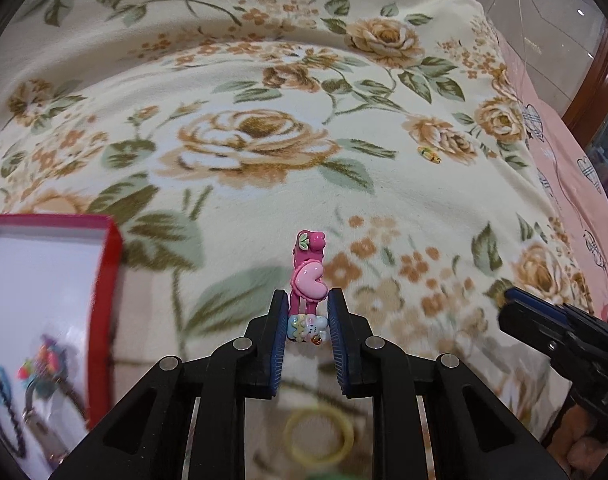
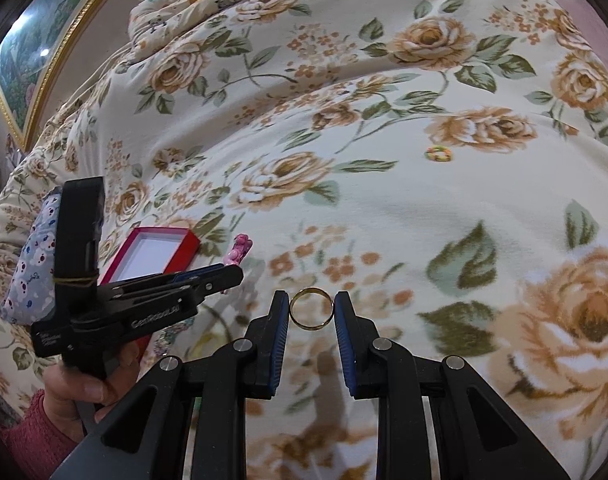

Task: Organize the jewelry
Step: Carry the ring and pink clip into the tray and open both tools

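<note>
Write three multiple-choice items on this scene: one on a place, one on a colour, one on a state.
1. Where is the red cardboard box with white lining in the left wrist view?
A. left of the left tongs
B. right of them
C. behind them

2. What colour is the metal ring between the right tongs?
A. silver
B. gold
C. black

3. How is the pink heart-decorated hair clip?
A. in the box
B. flat on the floral blanket
C. gripped by the left tongs

Key: 1 A, box sits at the left edge; 2 B, it gleams yellow; 3 C, both pads press it.
</note>
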{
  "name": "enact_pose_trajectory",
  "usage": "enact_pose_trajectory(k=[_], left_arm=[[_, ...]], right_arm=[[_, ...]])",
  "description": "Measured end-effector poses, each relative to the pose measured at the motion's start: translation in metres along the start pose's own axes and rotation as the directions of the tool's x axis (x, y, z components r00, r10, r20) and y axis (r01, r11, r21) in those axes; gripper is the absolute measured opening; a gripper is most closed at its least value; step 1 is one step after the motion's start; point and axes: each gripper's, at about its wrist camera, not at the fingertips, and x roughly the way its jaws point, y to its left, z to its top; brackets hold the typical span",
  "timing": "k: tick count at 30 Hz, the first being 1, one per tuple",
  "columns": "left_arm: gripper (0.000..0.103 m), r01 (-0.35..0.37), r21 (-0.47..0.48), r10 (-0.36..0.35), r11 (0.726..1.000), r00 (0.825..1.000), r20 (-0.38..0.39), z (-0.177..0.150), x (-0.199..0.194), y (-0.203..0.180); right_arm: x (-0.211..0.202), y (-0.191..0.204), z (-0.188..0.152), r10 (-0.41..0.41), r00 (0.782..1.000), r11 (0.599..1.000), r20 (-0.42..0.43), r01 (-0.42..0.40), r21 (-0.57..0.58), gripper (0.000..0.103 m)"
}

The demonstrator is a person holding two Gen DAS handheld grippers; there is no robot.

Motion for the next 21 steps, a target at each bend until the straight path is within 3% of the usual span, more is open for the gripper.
enact_pose_trajectory(k=[9, 21], left_arm=[[0.019, -0.021, -0.047, 0.024, 0.999, 0.998, 0.056, -0.027, -0.067, 0.028], [0.019, -0.066, -0.132, 0.079, 0.989, 0.992, 0.094, -0.053, -0.12, 0.074]], right_arm=[[0.009, 0.038, 0.003, 0.048, 0.999, 0.997, -0.016, -0.049, -0.06, 0.023], [0.036, 0.093, 0.01, 0.116, 0.992, 0.982, -0.05, -0.122, -0.142, 0.023]])
